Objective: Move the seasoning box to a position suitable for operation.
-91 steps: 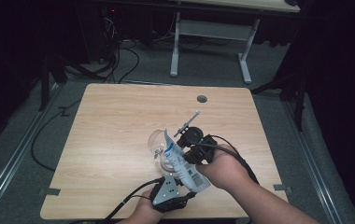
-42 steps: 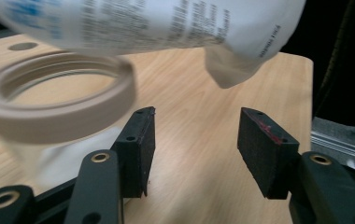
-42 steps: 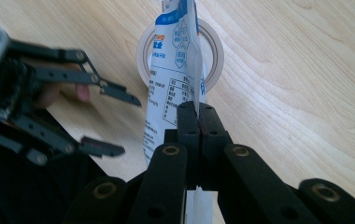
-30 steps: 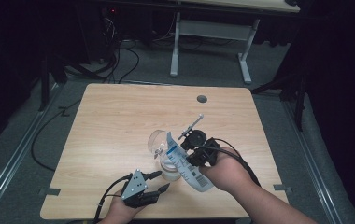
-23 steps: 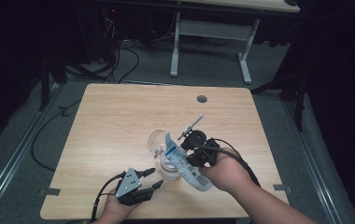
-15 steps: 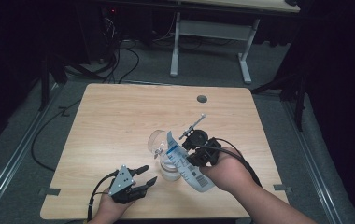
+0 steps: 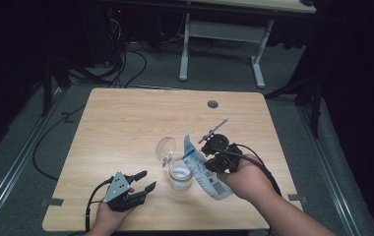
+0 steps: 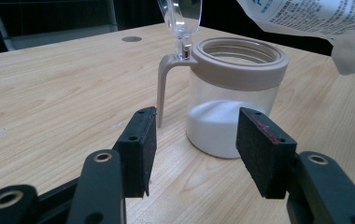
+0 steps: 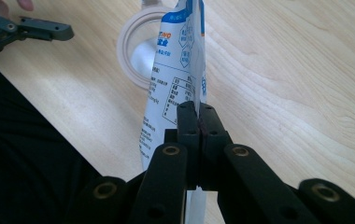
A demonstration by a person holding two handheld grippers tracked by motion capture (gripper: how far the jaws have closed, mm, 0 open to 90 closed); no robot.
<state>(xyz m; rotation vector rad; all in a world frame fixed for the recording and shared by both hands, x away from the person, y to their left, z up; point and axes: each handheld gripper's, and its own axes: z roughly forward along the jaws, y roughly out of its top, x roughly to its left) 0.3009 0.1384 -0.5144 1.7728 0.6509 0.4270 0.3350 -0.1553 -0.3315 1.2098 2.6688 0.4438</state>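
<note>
1. Left gripper [image 7: 143, 180]: jaws spread wide, holding nothing, resting low near the table's [image 7: 126, 123] front edge, just left of the jar [image 7: 180, 174].
2. Jar: lid raised, white powder inside.
3. Right gripper [image 9: 197, 112]: clamped on the pouch [image 7: 205, 169], tilted above the jar.

The high view is dim: light falls from above onto the pale worktop [image 7: 126, 128], while the floor [image 7: 323, 147] around it sinks to near black and grainy. Shadows on the wood are soft and faint. The left gripper view is brighter and evenly lit, with a sharp jar [image 8: 234, 98] and a softening far edge. In the right gripper view the wood glares top right, and the near claw [image 9: 197, 122] blurs slightly
</note>
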